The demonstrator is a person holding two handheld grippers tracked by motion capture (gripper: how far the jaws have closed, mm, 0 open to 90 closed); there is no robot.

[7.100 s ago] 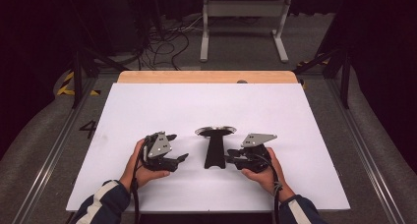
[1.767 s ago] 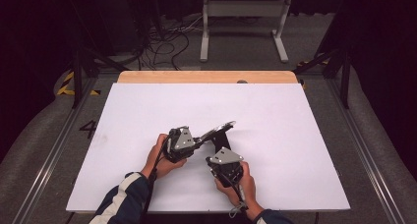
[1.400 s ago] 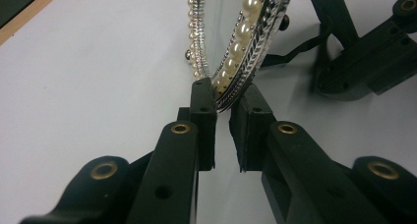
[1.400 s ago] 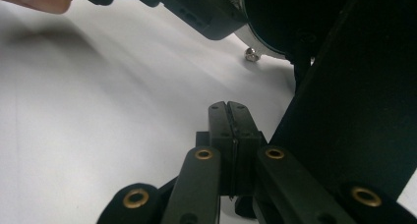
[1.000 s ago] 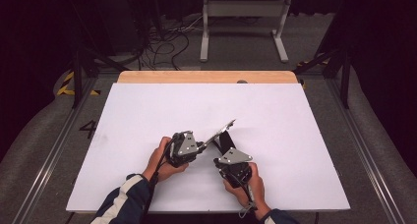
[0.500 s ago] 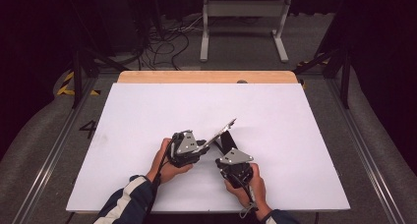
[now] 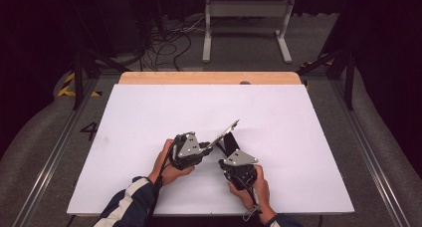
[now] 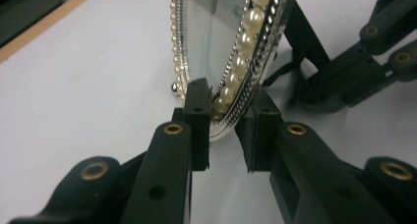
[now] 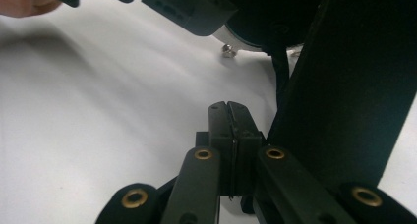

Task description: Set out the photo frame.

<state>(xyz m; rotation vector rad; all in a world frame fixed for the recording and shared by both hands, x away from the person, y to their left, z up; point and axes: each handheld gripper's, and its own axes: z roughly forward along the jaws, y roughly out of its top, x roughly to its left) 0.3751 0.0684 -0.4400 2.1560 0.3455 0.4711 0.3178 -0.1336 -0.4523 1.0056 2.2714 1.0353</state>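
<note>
Seven seconds back the pearl-rimmed mirror point(image 7: 225, 136) stood upright on its black stand point(image 7: 227, 146) between two resting hands; now it sits tipped over near the middle of the white table point(image 7: 149, 112), its top edge leaning toward two o'clock in the high view, with both hands drawn in close around it. The left tongs point(image 8: 223, 130), at nine o'clock of the mirror, straddle the beaded rim, and their jaws have just been closing after a brief loosening; in the left gripper view one pad lies against the glass side and the other against the back, so I judge the rim grasped. The right tongs point(image 9: 230, 135), at five o'clock of the mirror, are clenched tight with nothing between them, resting just beside the stand's broad black leg. Both hands have kept their places over the last second, which suggests that the tilt is being adjusted by small re-grips.
</note>
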